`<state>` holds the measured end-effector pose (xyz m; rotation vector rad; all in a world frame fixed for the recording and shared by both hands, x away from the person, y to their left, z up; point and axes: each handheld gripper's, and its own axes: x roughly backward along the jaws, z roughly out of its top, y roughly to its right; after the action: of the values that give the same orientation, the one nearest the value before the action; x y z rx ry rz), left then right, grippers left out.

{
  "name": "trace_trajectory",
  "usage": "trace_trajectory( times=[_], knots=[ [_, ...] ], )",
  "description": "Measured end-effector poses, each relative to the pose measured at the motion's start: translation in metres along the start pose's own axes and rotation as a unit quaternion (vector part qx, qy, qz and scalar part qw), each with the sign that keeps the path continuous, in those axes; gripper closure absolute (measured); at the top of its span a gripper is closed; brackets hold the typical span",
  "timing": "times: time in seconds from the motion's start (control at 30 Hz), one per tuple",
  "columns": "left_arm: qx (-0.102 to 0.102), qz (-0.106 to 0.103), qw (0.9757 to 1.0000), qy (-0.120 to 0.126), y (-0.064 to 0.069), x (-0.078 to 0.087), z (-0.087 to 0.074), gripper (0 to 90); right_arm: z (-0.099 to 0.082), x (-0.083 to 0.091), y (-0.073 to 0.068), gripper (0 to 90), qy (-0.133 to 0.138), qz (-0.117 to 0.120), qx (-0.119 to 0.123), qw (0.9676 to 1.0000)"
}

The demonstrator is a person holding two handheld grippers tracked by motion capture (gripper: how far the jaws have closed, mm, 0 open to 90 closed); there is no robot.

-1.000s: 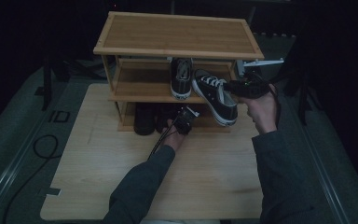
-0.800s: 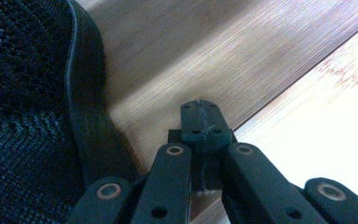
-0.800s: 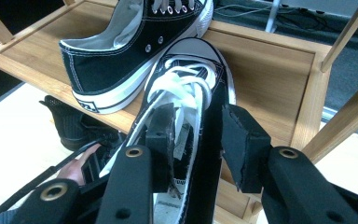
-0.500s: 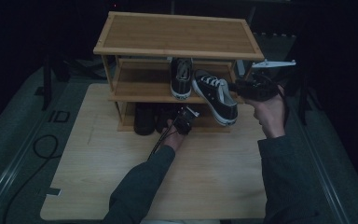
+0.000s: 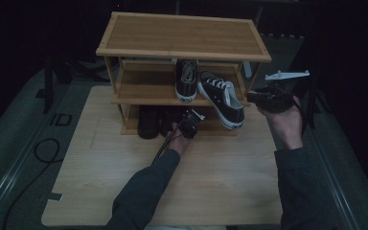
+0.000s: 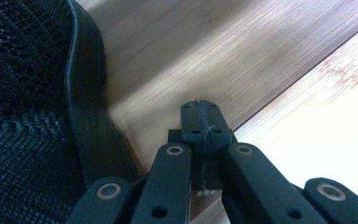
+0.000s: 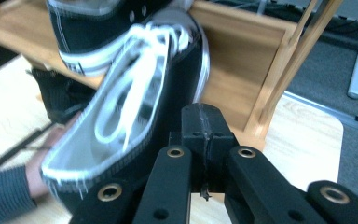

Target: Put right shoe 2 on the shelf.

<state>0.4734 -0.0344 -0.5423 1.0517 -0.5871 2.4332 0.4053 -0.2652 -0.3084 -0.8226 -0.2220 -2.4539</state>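
The left gripper had its jaws fully closed with nothing between them; they pointed into the bottom tier of the wooden shoe rack, resting low over the shelf board. A black mesh shoe stood just to the left of the closed jaws, apart from them. The left forearm reached forward across the table, hand low at the rack's front edge.

The right gripper had just closed its jaws, and they met with nothing held. It was held level off the rack's right end, the wrist raised. A black-and-white sneaker lay tilted just left of those jaws, overhanging the middle shelf's front edge, untouched. A second black sneaker stood on that shelf, farther left.
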Motion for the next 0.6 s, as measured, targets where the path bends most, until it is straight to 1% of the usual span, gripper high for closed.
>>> trace_trajectory(
  times=[0.03, 0.07, 0.1, 0.13, 0.17, 0.2, 0.23, 0.27, 0.3, 0.47, 0.5, 0.53, 0.57, 0.6],
  knots=[
    [0.0, 0.0, 1.0, 0.0, 0.0, 0.0, 0.0, 90.0, -0.005, 0.0, -0.001, 90.0, -0.006, -0.002, 0.004, 1.0],
    [0.0, 0.0, 1.0, 0.0, 0.0, 0.0, 0.0, 90.0, -0.005, 0.0, -0.001, 90.0, -0.006, -0.002, 0.004, 1.0],
    [0.0, 0.0, 1.0, 0.0, 0.0, 0.0, 0.0, 90.0, -0.011, 0.001, -0.002, 90.0, -0.009, 0.0, 0.006, 0.9999],
    [0.0, 0.0, 1.0, 0.0, 0.0, 0.0, 0.0, 90.0, -0.011, 0.001, -0.002, 90.0, -0.009, 0.0, 0.006, 0.9999],
    [-0.001, 0.0, 1.0, 0.0, 0.0, 0.0, 0.0, 90.0, -0.017, 0.001, -0.004, 90.0, -0.012, 0.003, 0.01, 0.9999],
    [-0.001, 0.0, 1.0, 0.0, 0.0, 0.0, 0.0, 90.0, -0.017, 0.001, -0.004, 90.0, -0.012, 0.003, 0.01, 0.9999],
    [-0.001, 0.001, 1.0, 0.0, 0.0, 0.0, 0.0, 90.0, -0.023, 0.002, -0.008, 90.0, -0.016, 0.006, 0.016, 0.9997],
    [-0.001, 0.001, 1.0, 0.0, 0.0, 0.0, 0.0, 90.0, -0.023, 0.002, -0.008, 90.0, -0.016, 0.006, 0.016, 0.9997],
    [-0.001, 0.001, 1.0, 0.0, 0.0, 0.0, 0.0, 90.0, -0.029, 0.003, -0.012, 90.0, -0.019, 0.01, 0.022, 0.9995],
    [-0.001, 0.001, 1.0, 0.0, 0.0, 0.0, 0.0, 90.0, -0.036, 0.008, -0.017, 90.0, -0.017, 0.014, 0.028, 0.9994],
    [-0.002, 0.001, 1.0, 0.0, 0.0, 0.0, 0.0, 90.0, -0.04, 0.011, -0.02, 90.0, -0.019, 0.018, 0.033, 0.9991],
    [-0.002, 0.001, 1.0, 0.0, 0.0, 0.0, 0.0, 90.0, -0.04, 0.011, -0.02, 90.0, -0.019, 0.018, 0.033, 0.9991],
    [-0.001, 0.001, 1.0, 0.0, 0.0, 0.0, 0.0, 90.0, -0.044, 0.012, -0.024, 90.0, -0.02, 0.019, 0.037, 0.9989],
    [-0.001, 0.001, 1.0, 0.0, 0.0, 0.0, 0.0, 90.0, -0.044, 0.012, -0.024, 90.0, -0.02, 0.019, 0.037, 0.9989]
  ],
)
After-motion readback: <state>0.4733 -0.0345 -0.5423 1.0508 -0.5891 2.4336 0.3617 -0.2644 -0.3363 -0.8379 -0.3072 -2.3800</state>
